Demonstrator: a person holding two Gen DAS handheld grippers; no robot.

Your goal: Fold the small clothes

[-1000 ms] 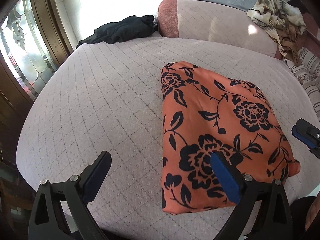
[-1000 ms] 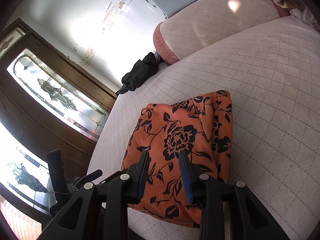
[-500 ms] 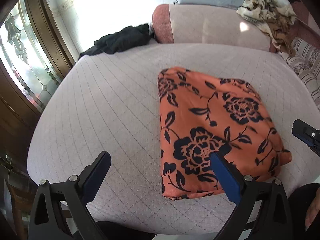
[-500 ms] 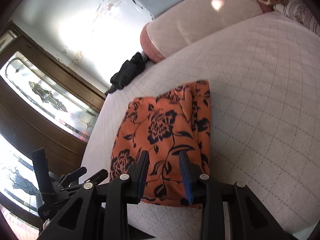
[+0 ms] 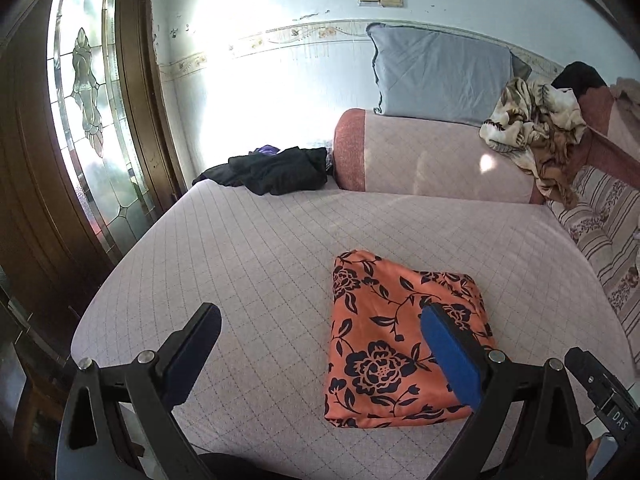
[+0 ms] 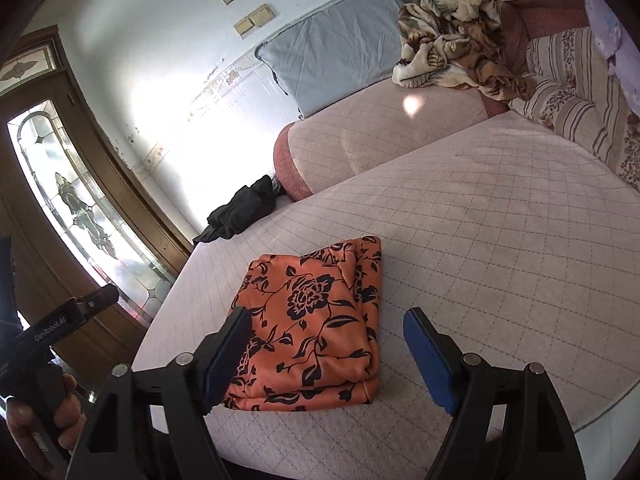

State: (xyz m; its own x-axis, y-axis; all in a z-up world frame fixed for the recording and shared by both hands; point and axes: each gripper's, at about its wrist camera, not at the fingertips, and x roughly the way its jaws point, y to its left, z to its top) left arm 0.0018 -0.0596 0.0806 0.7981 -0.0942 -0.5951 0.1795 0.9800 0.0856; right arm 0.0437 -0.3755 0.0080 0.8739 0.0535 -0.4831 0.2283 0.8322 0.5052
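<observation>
Both wide-spread claws hang apart above the folded orange garment (image 6: 316, 328).

Orange black-floral cloth (image 5: 400, 340), pale checked cover (image 5: 256, 264)

Right hand-held gripper (image 6: 326, 354) now spread wide — both pulled back from the folded floral cloth (image 6: 310, 326)

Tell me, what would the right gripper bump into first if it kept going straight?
Probably the folded orange floral cloth on the bed. The open right gripper points at its near edge, though depth is hard to judge.
</observation>
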